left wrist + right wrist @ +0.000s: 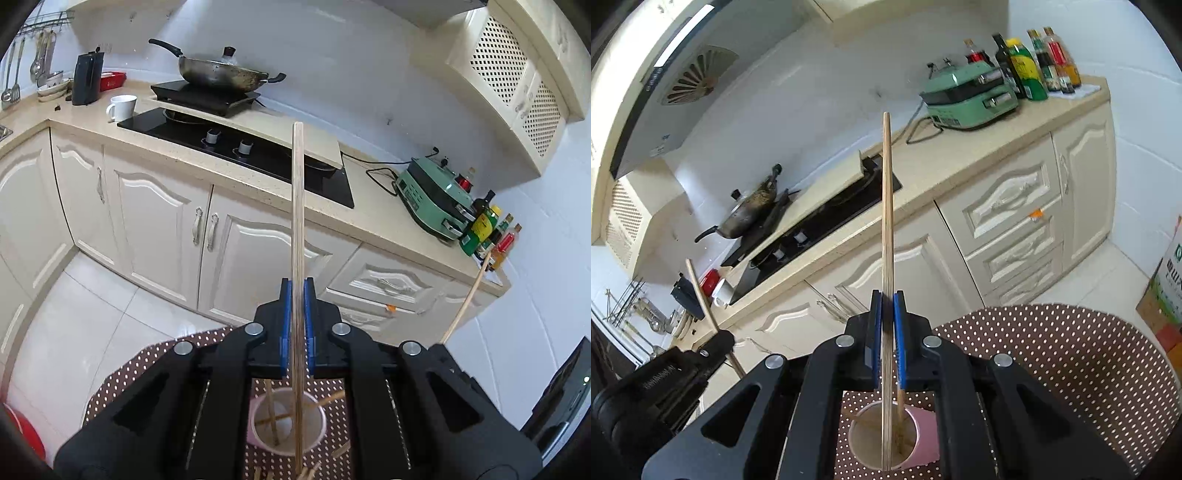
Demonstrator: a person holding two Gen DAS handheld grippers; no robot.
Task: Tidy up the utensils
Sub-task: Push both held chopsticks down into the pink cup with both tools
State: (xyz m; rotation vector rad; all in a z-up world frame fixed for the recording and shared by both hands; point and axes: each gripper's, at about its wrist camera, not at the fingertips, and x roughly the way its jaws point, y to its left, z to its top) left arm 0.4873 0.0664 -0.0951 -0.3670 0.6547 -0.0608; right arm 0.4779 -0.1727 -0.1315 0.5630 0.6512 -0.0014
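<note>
A pink cup (288, 424) stands on the brown dotted tablecloth (147, 365), directly under my left gripper (297, 291), and several wooden chopsticks lean inside it. The left gripper's blue pads are shut on one upright chopstick (297, 203), whose lower end hangs in front of the cup's mouth. A few loose chopsticks (310, 472) lie beside the cup. My right gripper (887, 299) is shut on another upright chopstick (886, 206) above the same cup (923, 435). At the left of the right wrist view, the left gripper's body (665, 380) shows with its chopstick (701, 295).
Cream cabinets (159, 221) run under a counter with a black hob (236, 147), a wok (221, 70), a white mug (122, 107), a green appliance (971, 96) and several bottles (1034, 62). A cardboard box (1167, 288) stands on the tiled floor.
</note>
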